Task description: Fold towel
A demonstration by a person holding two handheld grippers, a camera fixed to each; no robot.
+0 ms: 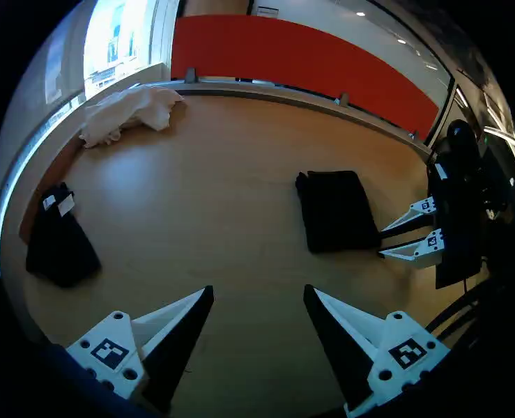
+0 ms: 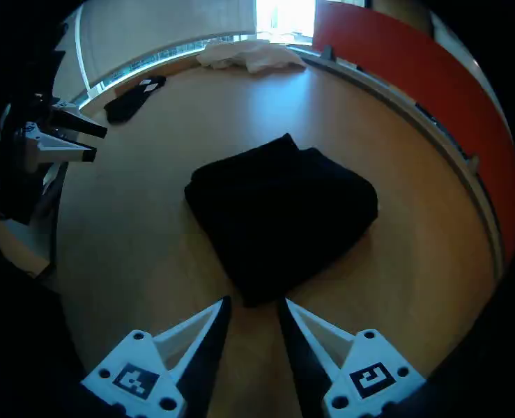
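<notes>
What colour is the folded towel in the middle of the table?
The folded towel is black, clearest in the right gripper view.

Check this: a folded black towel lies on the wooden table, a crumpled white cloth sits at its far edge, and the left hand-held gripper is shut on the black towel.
Wrong on the grip: the left hand-held gripper is open over bare wooden table, well apart from the folded black towel. The left gripper view shows it. The rest stands.
</notes>
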